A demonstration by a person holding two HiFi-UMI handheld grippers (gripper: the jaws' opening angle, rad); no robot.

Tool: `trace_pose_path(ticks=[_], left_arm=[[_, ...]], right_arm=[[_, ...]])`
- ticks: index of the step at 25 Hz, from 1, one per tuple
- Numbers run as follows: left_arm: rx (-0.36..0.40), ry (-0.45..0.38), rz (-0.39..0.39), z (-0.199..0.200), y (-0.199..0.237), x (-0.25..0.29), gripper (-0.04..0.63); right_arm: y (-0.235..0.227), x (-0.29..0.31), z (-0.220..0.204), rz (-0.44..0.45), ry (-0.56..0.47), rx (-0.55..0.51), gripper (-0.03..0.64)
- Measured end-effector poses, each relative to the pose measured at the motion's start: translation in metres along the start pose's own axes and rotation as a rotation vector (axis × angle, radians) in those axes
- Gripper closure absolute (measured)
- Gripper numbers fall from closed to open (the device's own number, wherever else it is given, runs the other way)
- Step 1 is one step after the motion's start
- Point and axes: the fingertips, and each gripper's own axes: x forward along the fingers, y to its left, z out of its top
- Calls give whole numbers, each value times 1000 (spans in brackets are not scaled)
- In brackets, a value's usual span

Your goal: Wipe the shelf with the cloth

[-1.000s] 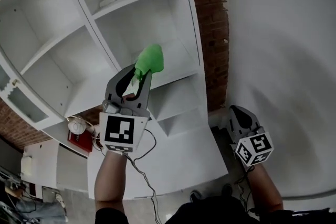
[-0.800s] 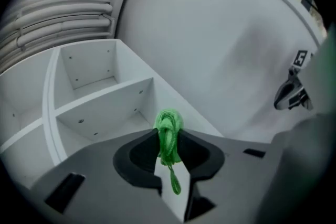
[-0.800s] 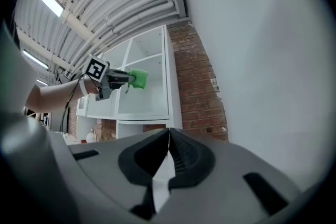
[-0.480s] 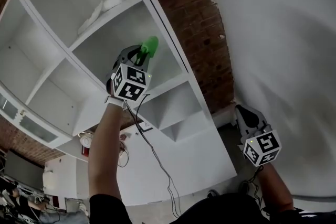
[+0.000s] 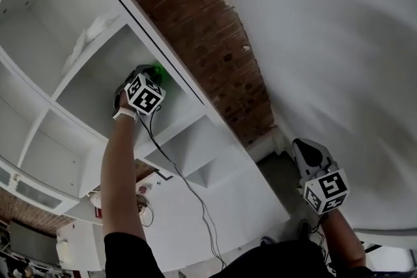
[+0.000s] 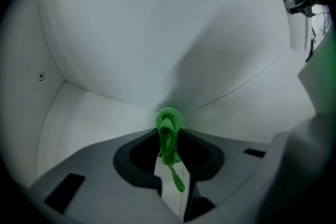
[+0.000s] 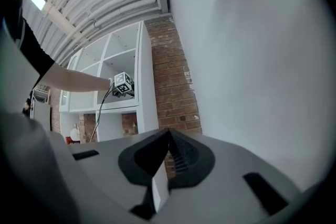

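Shelf: a white shelf unit (image 5: pixel 98 84) of open square compartments, and the left gripper (image 5: pixel 148 78) is reaching into one of them, the arm stretched up.
Ahead of the left jaws: smooth, matte white panels meet in an inside corner just past the tips; a small round hole (image 6: pixel 41 76) sits in the panel off to the left.
Left jaws: clamped narrow on the green cloth (image 6: pixel 168 136), with only a slim gap between them.
Cloth: bunched into a rounded knob right at the jaw tips, a thin tail hanging back between the jaws; it sits at the corner seam, though contact with the panel can't be confirmed.
Right jaws: the right gripper (image 7: pixel 168 132) has its tips brought together with nothing between them; it is held low, well apart from the shelf, by the plain wall.
Past the right jaws: a strip of red brick wall (image 5: pixel 215 42), rough and mortared, runs between the shelf unit's edge and a broad, flat white wall (image 5: pixel 326 29).
Overhead: ribbed white pipes (image 7: pixel 115 0) run side by side across the ceiling.
Compartment above the left jaws: a crumpled white rag (image 5: pixel 88 36) lies on its board.
Cable: a thin black cable (image 5: pixel 182 179) trails down from the left gripper, in front of the lower compartments.
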Motion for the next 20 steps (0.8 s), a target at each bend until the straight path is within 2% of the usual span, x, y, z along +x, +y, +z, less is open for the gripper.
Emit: trace_pose_path(ticks=[4,8,15,20], left_arm=[[55,34,-52,5,-9,23,501],[87,52,-132,7,-24,30,499],[138,39,-301,12,-53,1,500],[110,-6,-398,20,-71,-37,500]], right_arm=[[-8,-5,0,-36,5,-9,617],[0,-1,-2,-25,14,-10,617],[21,15,-5,38,16,-8,617],[43,27,-4,109,17,27,617]])
